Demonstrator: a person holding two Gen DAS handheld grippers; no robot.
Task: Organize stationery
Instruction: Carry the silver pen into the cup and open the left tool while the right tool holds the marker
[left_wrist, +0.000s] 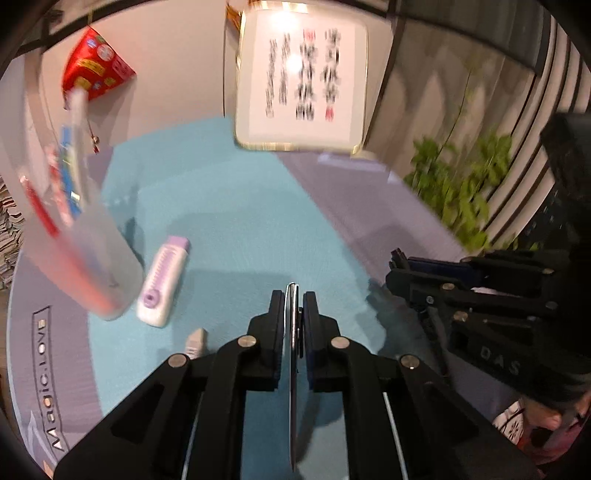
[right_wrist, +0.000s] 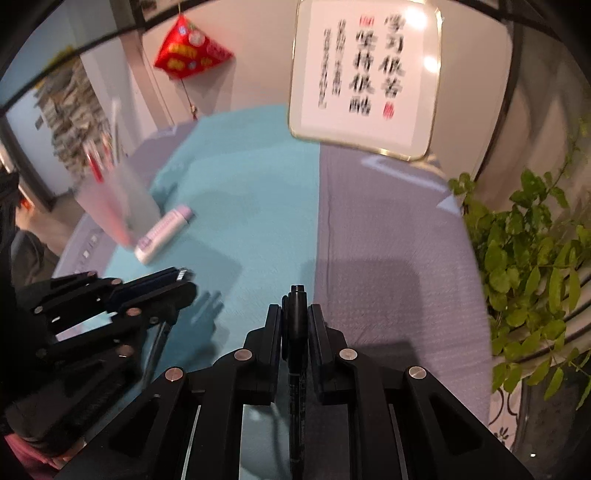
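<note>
My left gripper (left_wrist: 294, 299) is shut on a thin metal ruler (left_wrist: 293, 387) seen edge-on, held above the teal mat (left_wrist: 240, 221). My right gripper (right_wrist: 295, 314) is shut on a black marker pen (right_wrist: 297, 332) above the seam between the teal mat (right_wrist: 240, 192) and the grey mat (right_wrist: 388, 229). A frosted pen cup (left_wrist: 85, 266) with several pens stands at the left; it also shows in the right wrist view (right_wrist: 114, 203). A white and purple correction tape (left_wrist: 162, 280) lies beside the cup, also in the right wrist view (right_wrist: 162, 230). The right gripper shows in the left wrist view (left_wrist: 399, 266), the left in the right wrist view (right_wrist: 184, 277).
A framed calligraphy sign (left_wrist: 301, 77) leans against the back wall. A green plant (right_wrist: 532, 266) stands at the right edge. A red ornament (right_wrist: 190, 48) hangs on the wall. A small beige eraser (left_wrist: 195, 341) lies near my left fingers.
</note>
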